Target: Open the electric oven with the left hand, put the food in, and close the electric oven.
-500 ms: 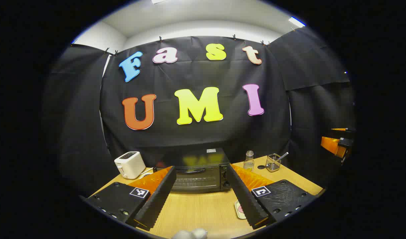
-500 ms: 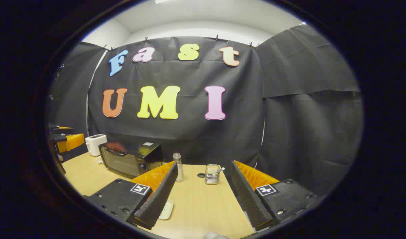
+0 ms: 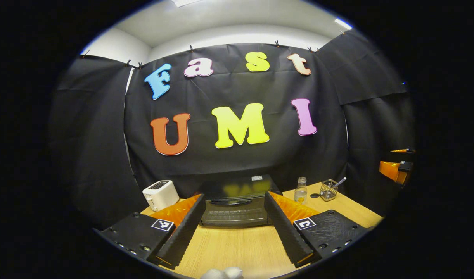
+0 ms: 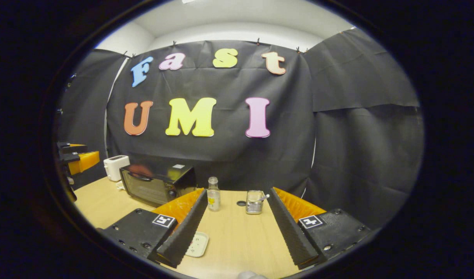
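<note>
- Between left gripper jaws, apart: oven, door closed.
- Beside right gripper left finger: plate; jaws apart, holding nothing.

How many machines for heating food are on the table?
2. The black electric oven sits at the back of the table, door shut. The white toaster stands just to its left. Others could be out of view.

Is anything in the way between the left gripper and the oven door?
No. In the left gripper view, only bare table lies between the open left gripper and the closed oven. The toaster and bottle stand off to the sides.
</note>
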{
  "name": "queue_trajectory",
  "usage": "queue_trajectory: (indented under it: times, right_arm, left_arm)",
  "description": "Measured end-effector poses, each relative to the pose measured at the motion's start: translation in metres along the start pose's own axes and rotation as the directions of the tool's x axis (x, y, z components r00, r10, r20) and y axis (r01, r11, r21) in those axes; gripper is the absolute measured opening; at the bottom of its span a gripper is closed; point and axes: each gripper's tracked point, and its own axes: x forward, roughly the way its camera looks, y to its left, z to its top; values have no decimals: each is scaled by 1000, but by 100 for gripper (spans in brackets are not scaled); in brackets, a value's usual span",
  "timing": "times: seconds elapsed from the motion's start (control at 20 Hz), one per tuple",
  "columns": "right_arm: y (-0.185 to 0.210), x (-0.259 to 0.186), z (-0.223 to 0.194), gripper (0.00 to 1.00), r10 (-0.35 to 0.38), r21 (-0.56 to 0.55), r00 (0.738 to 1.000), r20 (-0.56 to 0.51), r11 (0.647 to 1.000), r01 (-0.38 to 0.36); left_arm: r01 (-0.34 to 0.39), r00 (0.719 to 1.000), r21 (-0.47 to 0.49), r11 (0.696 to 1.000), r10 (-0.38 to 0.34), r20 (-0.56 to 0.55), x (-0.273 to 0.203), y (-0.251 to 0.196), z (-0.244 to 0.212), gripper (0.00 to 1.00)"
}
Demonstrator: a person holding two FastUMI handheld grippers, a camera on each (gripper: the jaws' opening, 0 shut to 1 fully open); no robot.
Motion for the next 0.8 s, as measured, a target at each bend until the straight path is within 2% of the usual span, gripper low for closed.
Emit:
queue_trajectory:
  times: [0.8]
  right_arm:
    - [8, 10, 7, 100, -6, -14, 1000, -14, 1000, 6]
  left_arm:
    - [2, 1000, -11, 1000, -2, -5, 52, 14, -5, 96]
